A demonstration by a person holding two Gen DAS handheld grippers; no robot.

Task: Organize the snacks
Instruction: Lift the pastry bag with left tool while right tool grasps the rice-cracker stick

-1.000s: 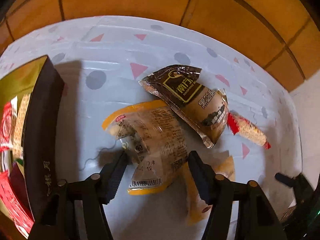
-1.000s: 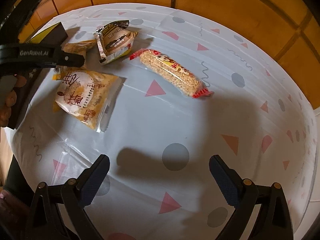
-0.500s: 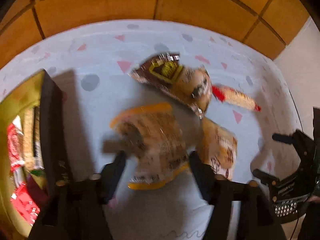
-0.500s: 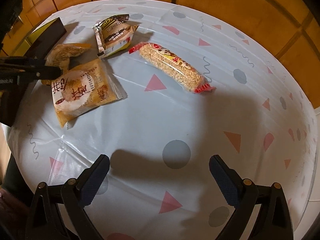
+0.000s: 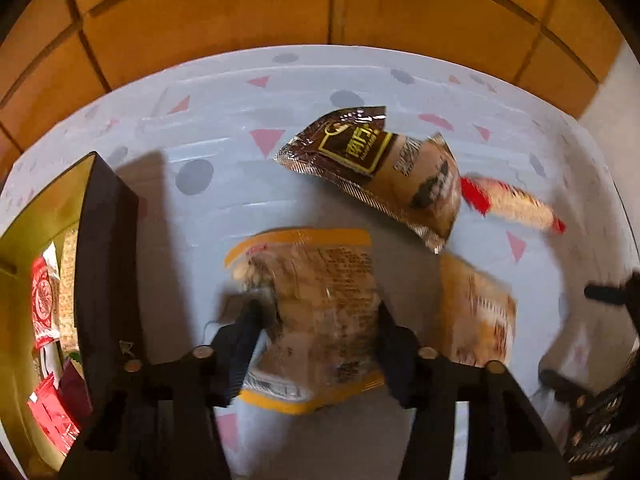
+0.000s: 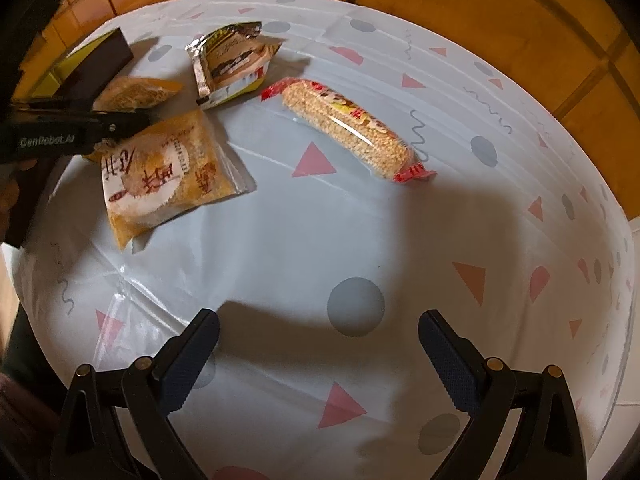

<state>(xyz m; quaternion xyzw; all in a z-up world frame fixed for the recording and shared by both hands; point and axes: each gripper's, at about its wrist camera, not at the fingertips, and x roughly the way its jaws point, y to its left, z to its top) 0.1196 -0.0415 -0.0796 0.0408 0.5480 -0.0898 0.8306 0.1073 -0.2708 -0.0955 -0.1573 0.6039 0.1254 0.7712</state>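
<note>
My left gripper is shut on a clear yellow-edged cake packet and holds it above the table; it shows in the right wrist view too. Beyond it lie a brown packet, a red-ended rice bar and an orange pastry packet. The right wrist view shows the pastry packet, brown packet and rice bar. My right gripper is open and empty over bare tablecloth.
A dark box with a gold lining stands at the left and holds red packets. The round table has a white patterned cloth. Orange floor tiles surround it.
My left gripper has lifted the cake packet off the table and pulled back with it. The pastry packet under it is now uncovered. The right gripper has stayed still.
</note>
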